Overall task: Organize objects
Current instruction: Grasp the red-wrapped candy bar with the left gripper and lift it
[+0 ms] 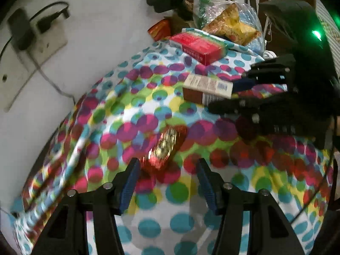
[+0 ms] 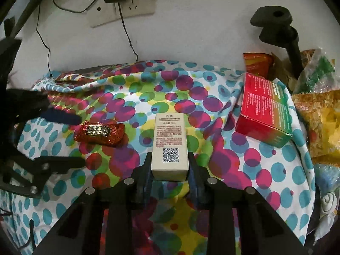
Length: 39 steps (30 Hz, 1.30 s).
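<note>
Cream rectangular cardboard box, printed with small text and a square code on its upper face, sits clamped by its near end between the blue pads of the right tongs, which are closed on its two long sides; its far end points toward the white wall. It lies over a cloth of coloured dots (teal, magenta, green and yellow) that covers the bench. To its left, well apart, a small sweet in crinkled red foil with a gold label lies on the cloth. In the left wrist view that same sweet sits just ahead of the left tongs, whose blue-padded fingers stand wide apart with nothing pressed between them; this view is blurred. To the right of the cream box a larger red carton with a green end rests on a raised fold of the cloth, and beyond it a heap of clear plastic bags with yellow and green contents is piled near a black stand. A wall socket plate with black plugs and cables is on the wall behind
</note>
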Each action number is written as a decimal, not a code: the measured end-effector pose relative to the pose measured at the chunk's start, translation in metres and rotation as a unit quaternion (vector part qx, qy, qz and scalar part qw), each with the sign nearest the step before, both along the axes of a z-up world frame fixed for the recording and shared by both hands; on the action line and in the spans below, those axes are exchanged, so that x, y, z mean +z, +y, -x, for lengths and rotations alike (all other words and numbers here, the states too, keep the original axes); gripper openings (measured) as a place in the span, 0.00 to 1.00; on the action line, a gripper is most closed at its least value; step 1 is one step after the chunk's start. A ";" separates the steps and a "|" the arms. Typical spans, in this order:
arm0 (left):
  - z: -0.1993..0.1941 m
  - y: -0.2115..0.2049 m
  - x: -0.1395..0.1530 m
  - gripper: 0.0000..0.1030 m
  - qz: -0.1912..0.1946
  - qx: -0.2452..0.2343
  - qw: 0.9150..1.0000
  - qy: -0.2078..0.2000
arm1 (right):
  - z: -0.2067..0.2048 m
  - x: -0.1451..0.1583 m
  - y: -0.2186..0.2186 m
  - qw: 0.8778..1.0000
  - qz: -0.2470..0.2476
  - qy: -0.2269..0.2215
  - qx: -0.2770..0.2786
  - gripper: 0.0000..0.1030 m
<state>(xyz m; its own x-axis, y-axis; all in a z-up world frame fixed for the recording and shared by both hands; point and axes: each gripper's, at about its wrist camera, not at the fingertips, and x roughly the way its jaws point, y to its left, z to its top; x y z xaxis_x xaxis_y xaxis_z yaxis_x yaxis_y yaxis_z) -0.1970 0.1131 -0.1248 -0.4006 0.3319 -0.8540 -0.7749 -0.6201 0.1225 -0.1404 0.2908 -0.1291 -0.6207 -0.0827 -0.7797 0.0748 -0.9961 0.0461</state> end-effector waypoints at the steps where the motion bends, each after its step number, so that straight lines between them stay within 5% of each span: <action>1: 0.003 0.003 0.001 0.55 -0.002 -0.002 1.000 0.000 | 0.000 0.000 0.000 1.000 0.000 0.000 0.001 0.30; 11: 0.021 0.013 -0.010 0.55 -0.019 0.026 0.999 -0.011 | 0.000 0.000 0.006 1.000 0.021 0.000 0.002 0.31; 21: 0.008 0.000 -0.011 0.54 -0.057 0.072 0.996 -0.006 | -0.001 -0.001 -0.007 1.000 -0.022 -0.001 0.008 0.36; 23: 0.002 -0.002 -0.011 0.51 -0.060 0.078 0.995 0.000 | -0.001 -0.001 -0.007 1.000 -0.023 -0.001 0.008 0.36; 25: -0.001 -0.004 -0.011 0.30 -0.071 0.085 0.994 -0.004 | -0.001 -0.001 -0.007 1.000 -0.023 -0.001 0.008 0.36; 31: 0.008 -0.007 -0.011 0.32 -0.096 0.120 0.988 -0.026 | -0.001 -0.001 -0.007 1.000 -0.023 -0.002 0.005 0.37; 39: 0.003 -0.006 -0.013 0.30 -0.107 0.156 0.982 0.001 | 0.002 -0.001 -0.008 1.000 -0.024 -0.002 0.000 0.40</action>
<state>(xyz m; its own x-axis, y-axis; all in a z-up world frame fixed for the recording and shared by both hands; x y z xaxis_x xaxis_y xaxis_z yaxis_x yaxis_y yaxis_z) -0.2000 0.1076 -0.1378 -0.5133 0.3642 -0.7771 -0.5429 -0.8391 -0.0347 -0.1420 0.2827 -0.1297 -0.6168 -0.0445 -0.7859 0.0749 -0.9972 -0.0023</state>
